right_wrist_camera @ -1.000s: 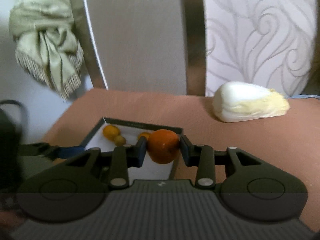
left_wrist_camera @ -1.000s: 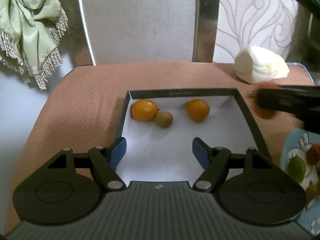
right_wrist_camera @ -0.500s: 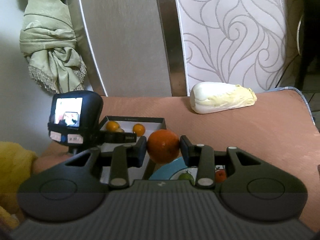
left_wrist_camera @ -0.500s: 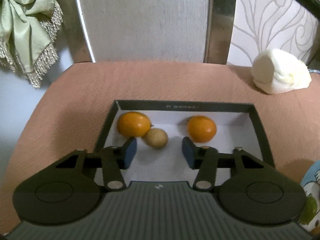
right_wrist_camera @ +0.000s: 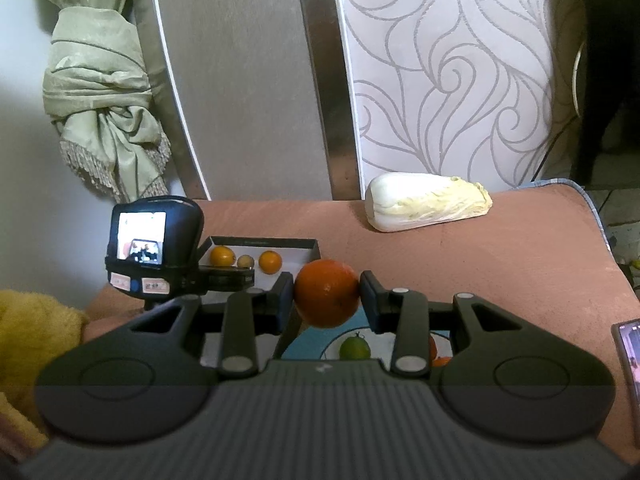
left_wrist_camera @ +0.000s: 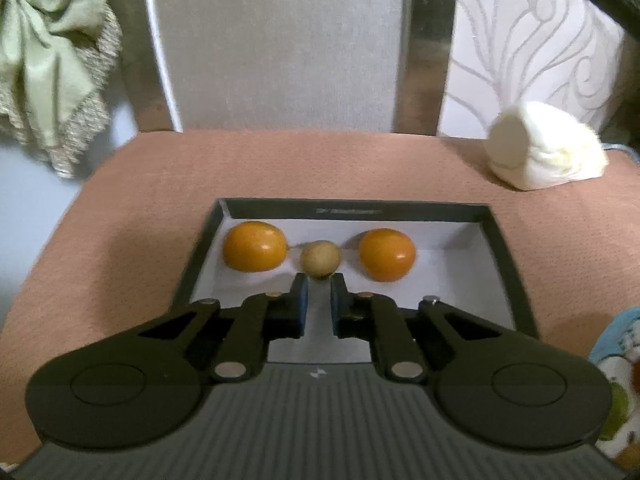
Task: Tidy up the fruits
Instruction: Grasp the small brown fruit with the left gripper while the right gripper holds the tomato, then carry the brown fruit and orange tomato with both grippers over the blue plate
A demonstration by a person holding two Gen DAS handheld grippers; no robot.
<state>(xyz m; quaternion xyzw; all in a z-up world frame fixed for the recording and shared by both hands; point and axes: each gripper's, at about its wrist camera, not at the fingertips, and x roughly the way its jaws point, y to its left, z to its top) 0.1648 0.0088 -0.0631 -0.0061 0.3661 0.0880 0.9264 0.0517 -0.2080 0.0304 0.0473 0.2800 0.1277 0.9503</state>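
Inside the black-walled white box (left_wrist_camera: pixel 500 264) lie three fruits; right gripper (right_wrist_camera: pixel 327 300) grasps a round orange (right_wrist_camera: pixel 326 298), left gripper (left_wrist_camera: pixel 318 304) clenched empty.

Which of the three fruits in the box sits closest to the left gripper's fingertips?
The small tan round fruit, the middle one, just beyond the empty left gripper. The two orange fruits flank it.
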